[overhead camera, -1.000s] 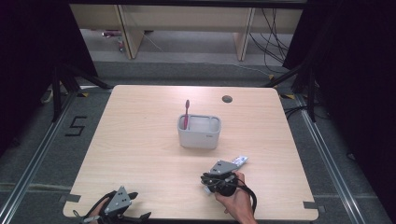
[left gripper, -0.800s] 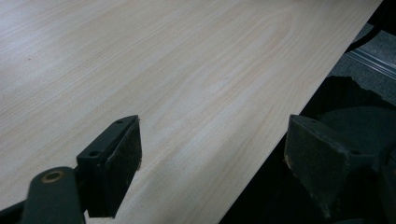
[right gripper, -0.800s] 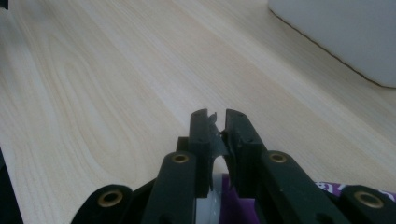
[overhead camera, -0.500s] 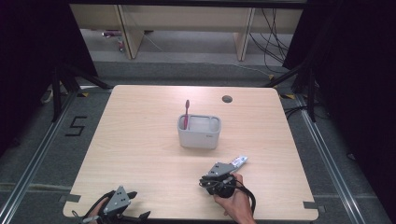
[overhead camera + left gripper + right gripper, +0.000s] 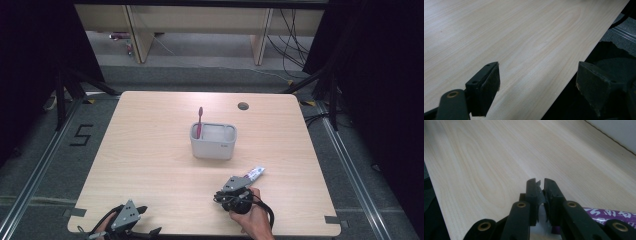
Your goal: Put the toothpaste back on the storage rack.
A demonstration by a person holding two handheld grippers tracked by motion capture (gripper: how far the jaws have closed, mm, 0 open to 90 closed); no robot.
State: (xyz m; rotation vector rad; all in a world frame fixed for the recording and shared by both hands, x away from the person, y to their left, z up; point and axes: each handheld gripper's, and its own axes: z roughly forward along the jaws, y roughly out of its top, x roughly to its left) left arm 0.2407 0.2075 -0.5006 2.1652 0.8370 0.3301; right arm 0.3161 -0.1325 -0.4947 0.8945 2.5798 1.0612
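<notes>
The left gripper (image 5: 131, 218) is being parked at the near left corner of the table (image 5: 150, 150), jaws spread wide with nothing between them; in the left gripper view its jaws are being held over the bare table edge (image 5: 564, 75), one jaw hanging past it. Toward the middle of the table, nearer the far edge, a grey holder (image 5: 213, 141) is being left standing upright, and a pink toothbrush (image 5: 199, 121) is already being carried in its left compartment, head up; the right compartment is being shown empty, as far as can be told. Near the near edge, right of centre, the right gripper (image 5: 235, 192) is being held by a hand (image 5: 252, 220), and a toothpaste tube (image 5: 254, 173) is being pinched at its flat crimped end; in the right gripper view the jaws are being pressed together on that thin silver edge, with the purple printed body of the tube (image 5: 614, 216) lying off to the right. Whether the tube is being lifted clear or is resting on the table cannot be told. Judged from this: the brush part is being counted as done, the tube is being gripped but is well apart from the holder, so the carry across and the drop into the free compartment are being counted as left.
</notes>
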